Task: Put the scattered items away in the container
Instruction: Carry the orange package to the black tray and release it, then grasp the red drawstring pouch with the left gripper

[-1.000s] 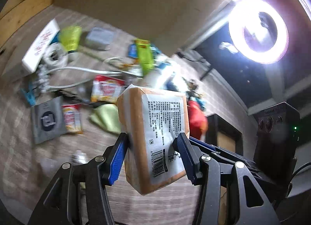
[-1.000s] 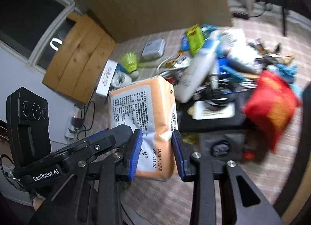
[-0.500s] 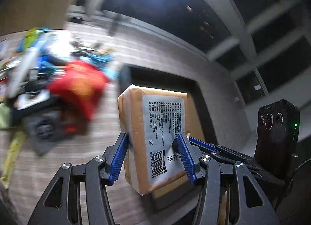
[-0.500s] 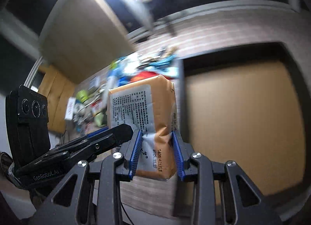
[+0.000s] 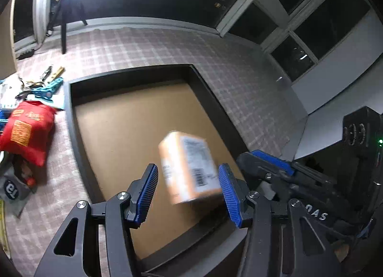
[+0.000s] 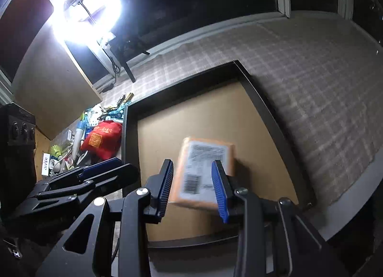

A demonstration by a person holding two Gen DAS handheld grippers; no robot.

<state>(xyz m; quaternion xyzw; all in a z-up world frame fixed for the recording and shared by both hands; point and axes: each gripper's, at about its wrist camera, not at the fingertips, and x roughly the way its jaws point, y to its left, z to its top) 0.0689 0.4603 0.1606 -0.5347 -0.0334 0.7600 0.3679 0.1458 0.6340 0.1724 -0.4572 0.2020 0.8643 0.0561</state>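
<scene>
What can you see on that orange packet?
The orange packet is a blocky pack in smooth orange wrapping with a white printed label and a barcode. It looks blurred and tilted above the brown floor of the dark-rimmed container, with a shadow beside it. It sits beyond the left gripper and right gripper, whose jaws do not seem to press it.

Each hand-held gripper is built from matte black angular arms with triangular cut-outs, joined by round silver screws. The left hand-held gripper (image 5: 188, 189) and the right hand-held gripper (image 6: 192, 187) are tipped with ribbed blue pads (image 5: 146, 194). A black camera block with three round lenses and a green light is seen beside them, along with white lettering.
</scene>
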